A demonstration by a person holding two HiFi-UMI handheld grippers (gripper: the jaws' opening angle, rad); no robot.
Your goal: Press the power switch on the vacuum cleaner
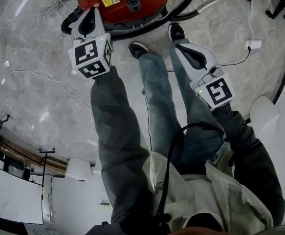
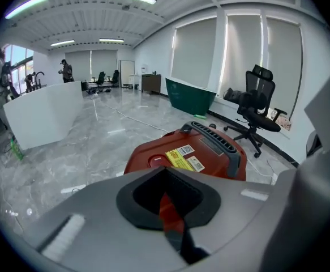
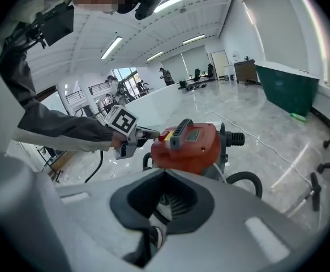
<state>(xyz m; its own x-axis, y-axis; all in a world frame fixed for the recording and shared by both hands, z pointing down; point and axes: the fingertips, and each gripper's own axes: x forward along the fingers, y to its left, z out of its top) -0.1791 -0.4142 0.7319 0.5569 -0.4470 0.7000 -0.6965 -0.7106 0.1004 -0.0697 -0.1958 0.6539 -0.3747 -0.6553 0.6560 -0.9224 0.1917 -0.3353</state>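
Above the person's black shoes (image 1: 138, 48) the right gripper (image 1: 177, 47) hangs with jaws together on nothing, and farther left the left gripper (image 1: 89, 10), jaws also together and empty, has its tip just beside the round red power switch (image 2: 155, 161) on the red canister vacuum cleaner (image 1: 127, 1), which stands on the grey marble floor (image 1: 34, 92).

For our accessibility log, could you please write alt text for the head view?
Looking down, the person's left gripper, jaws together, has its tip at the top of a red canister vacuum cleaner on a grey marble floor. The right gripper, also shut, hangs apart from it over the person's blue jeans.
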